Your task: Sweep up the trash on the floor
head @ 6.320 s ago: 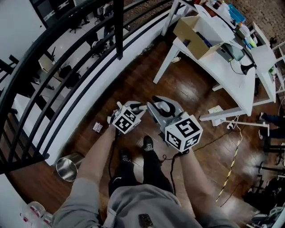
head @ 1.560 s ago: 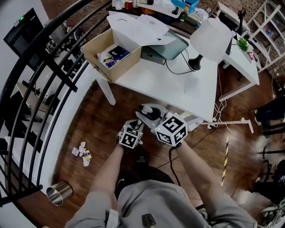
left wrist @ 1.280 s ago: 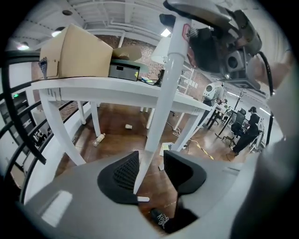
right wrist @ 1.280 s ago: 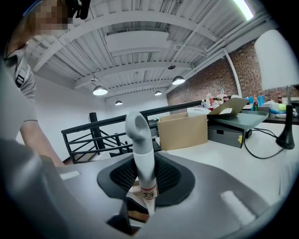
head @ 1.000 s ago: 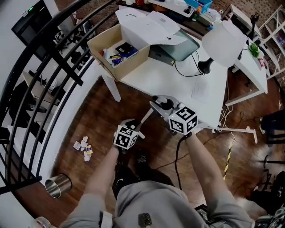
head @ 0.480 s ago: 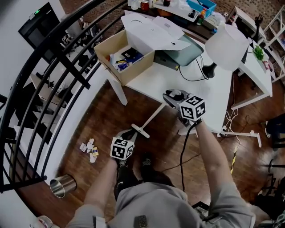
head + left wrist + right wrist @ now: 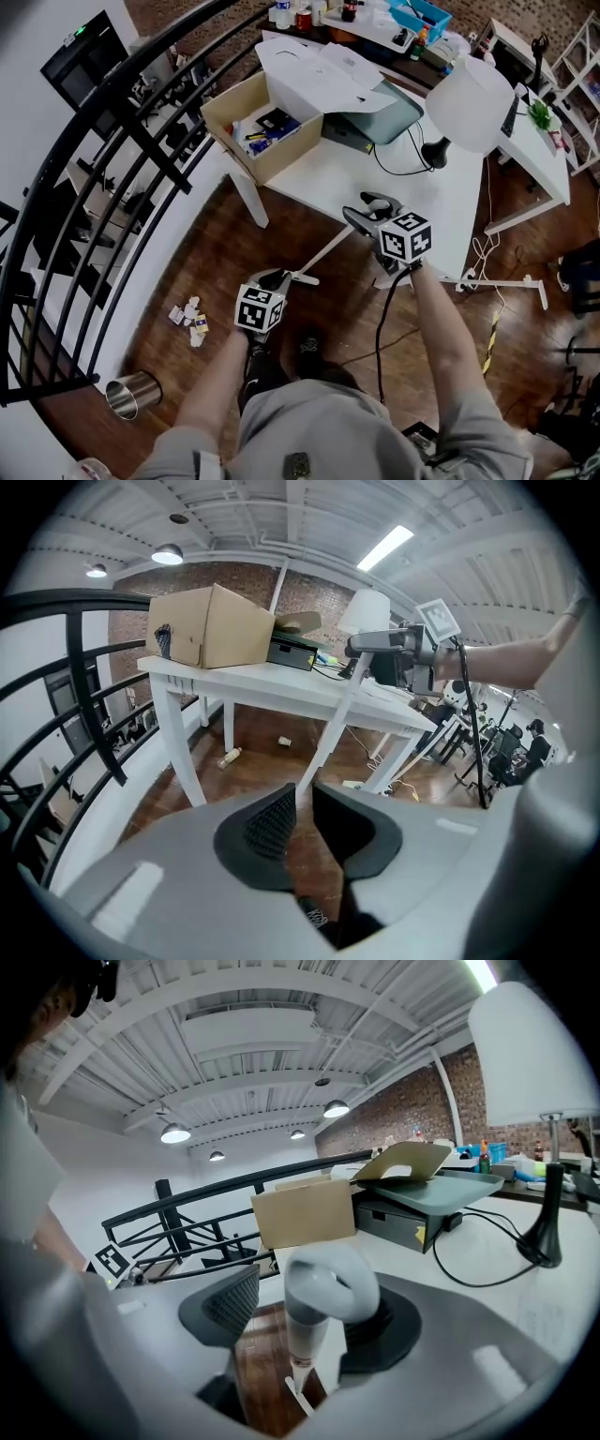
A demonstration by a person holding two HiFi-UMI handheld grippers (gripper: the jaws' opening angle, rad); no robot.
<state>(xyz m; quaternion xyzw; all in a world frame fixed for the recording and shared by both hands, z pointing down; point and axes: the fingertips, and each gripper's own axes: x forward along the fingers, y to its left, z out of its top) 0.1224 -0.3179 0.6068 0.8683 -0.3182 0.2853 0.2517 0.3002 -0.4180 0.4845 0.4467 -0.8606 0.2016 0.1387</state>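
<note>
A white broom pole (image 7: 323, 251) slants between my two grippers above the wooden floor. My left gripper (image 7: 279, 277) holds its lower end by a short crossbar; in the left gripper view (image 7: 302, 803) the jaws have just been closing and pinch the pole (image 7: 333, 724) at their tips. My right gripper (image 7: 364, 208) is at the top end. Its jaws (image 7: 302, 1314) have just been opening and stand wide, with the looped white handle (image 7: 328, 1283) leaning on the right pad. The trash (image 7: 190, 319), a heap of paper scraps, lies by the railing's foot.
A white table (image 7: 375, 173) carries a cardboard box (image 7: 267, 127), a grey tray and a white lamp (image 7: 469, 94). A black railing (image 7: 112, 131) curves along the left. A metal cup (image 7: 131, 396) lies near the scraps. A bottle (image 7: 225, 757) lies under the table.
The right jaws have spread apart round the handle. The left gripper has come up onto the pole's lower end and narrowed on it. The pole slants less steeply across the view.
</note>
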